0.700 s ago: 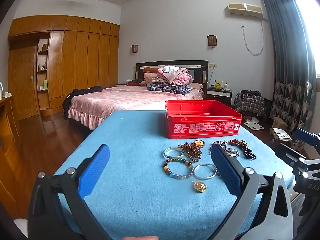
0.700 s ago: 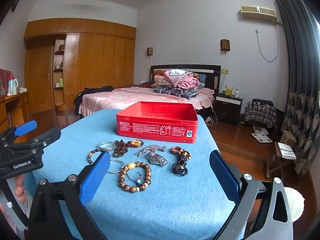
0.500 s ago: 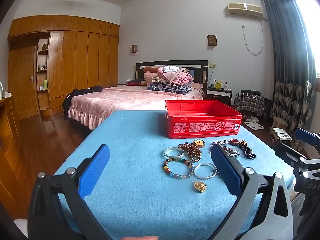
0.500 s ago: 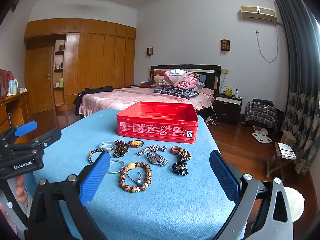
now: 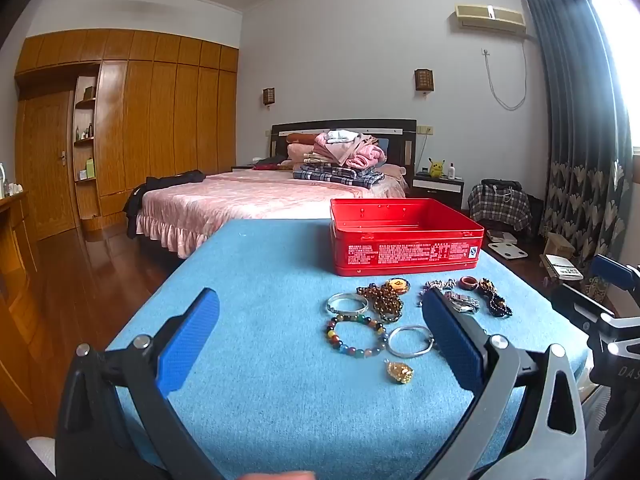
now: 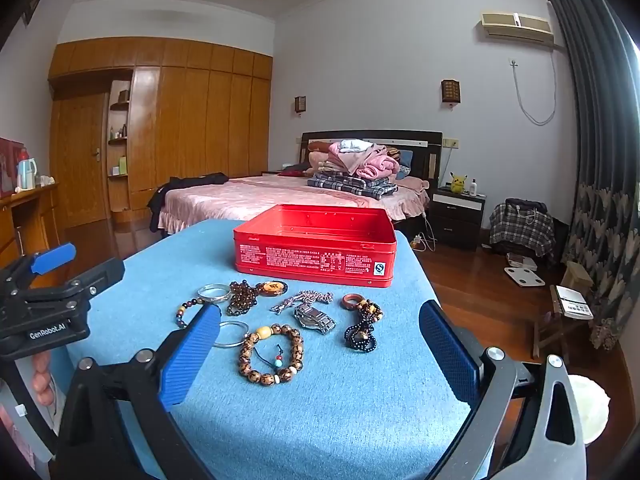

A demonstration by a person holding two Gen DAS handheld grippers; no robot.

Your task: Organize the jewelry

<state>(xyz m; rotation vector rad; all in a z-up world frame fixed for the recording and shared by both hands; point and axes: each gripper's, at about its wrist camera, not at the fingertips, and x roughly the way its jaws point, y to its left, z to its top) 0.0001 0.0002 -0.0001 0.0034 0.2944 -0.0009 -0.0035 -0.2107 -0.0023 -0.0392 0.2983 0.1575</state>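
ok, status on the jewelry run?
Both hand-held grippers, left and right, open, empty. Jewelry all loose on blue table; red tin empty. Nothing blocking.

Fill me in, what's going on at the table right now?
A person holds a two-finger gripper in each hand over a blue-covered table. The left gripper and the right gripper are both open and hold nothing. Bracelets, bangles, a watch and bead strings lie loose on the cloth in front of an open red tin. No jewelry shows in the tin; its floor is partly hidden. Sorting has not begun.
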